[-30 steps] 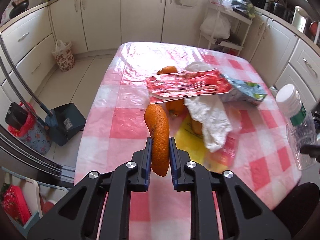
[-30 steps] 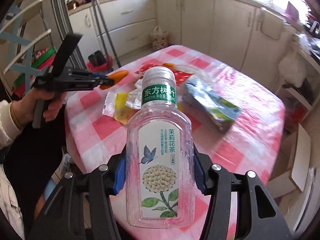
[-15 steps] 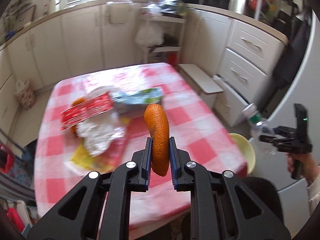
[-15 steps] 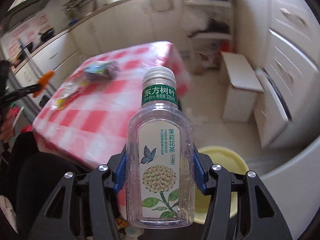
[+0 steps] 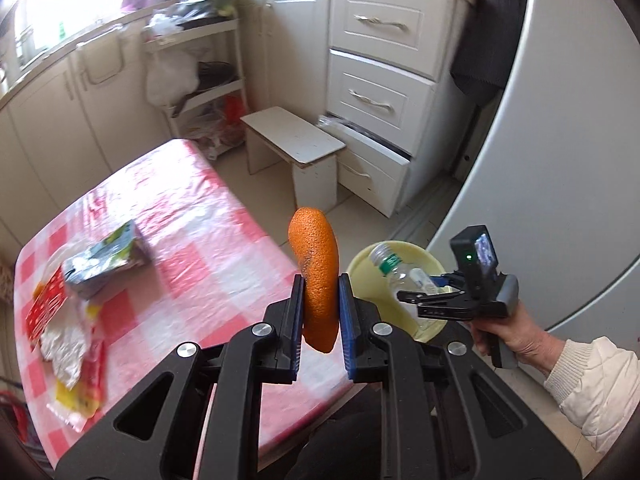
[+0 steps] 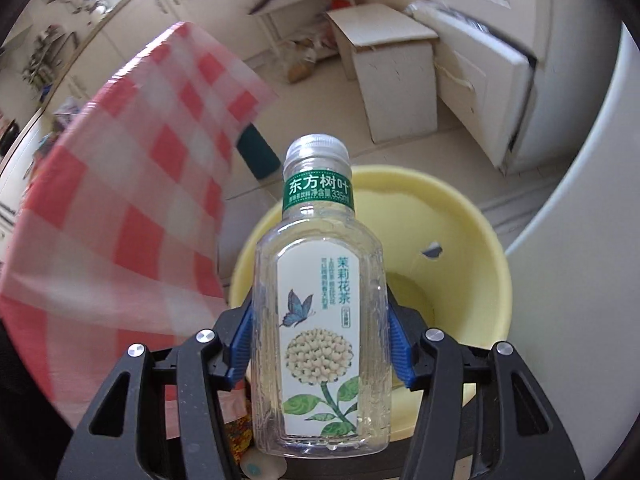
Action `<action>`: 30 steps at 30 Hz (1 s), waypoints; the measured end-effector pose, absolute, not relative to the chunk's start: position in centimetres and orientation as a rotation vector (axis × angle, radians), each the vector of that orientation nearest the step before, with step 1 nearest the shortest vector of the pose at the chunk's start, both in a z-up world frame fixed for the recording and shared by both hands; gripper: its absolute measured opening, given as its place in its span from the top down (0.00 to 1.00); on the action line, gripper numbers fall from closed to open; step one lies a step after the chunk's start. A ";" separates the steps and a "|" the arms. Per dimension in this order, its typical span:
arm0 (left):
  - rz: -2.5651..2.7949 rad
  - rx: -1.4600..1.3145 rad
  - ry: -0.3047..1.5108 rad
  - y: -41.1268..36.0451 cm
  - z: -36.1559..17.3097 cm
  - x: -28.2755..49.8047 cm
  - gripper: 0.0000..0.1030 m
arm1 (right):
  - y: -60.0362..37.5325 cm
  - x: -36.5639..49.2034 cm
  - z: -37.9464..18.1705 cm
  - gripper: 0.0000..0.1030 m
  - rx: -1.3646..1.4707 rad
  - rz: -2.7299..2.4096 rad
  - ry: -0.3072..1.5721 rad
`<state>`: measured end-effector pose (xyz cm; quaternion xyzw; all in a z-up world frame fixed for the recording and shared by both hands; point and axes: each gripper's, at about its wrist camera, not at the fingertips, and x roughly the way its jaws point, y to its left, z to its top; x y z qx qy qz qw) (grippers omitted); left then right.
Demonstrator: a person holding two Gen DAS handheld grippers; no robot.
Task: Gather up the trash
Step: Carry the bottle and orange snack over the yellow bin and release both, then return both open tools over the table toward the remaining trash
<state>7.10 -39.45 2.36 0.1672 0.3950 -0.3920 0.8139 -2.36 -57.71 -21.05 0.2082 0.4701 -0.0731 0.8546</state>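
1. The left gripper clamps an orange peel between its blue pads, jaws nearly closed on it; the peel stands upright at the centre of the left wrist view
2. The right gripper carries a clear plastic bottle with a green neck band and a flower label; its jaws are opening, with the bottle between the blue pads and the pads at its sides
3. In the right wrist view the bottle hangs over a pale yellow bin, whose rim curves from 9 o'clock round to 3 o'clock behind it
4. From the left wrist view, the bin sits at 3 o'clock of the peel, on the floor just beside the table, with the person's right hand holding its gripper over it
5. A table in a red-and-white checked cloth lies at 9 o'clock; wrappers and a crumpled tissue rest near its far left edge
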 end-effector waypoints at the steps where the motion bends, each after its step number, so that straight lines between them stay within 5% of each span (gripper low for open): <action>1: -0.850 0.377 0.845 -40.6 2.0 6.9 0.85 | -58.0 -2.6 -21.3 0.44 0.450 -0.156 0.983; 21: -1.139 0.843 1.000 -61.2 -6.2 3.6 0.84 | -57.0 -13.9 -17.9 0.33 0.527 -0.255 0.818; 26: -1.082 0.962 0.933 -62.5 -8.1 2.0 0.55 | -55.9 -14.5 -16.0 0.32 0.508 -0.249 0.776; 30: -1.037 0.952 0.865 -61.3 -6.9 1.9 0.44 | -55.5 -14.0 -14.6 0.30 0.504 -0.236 0.738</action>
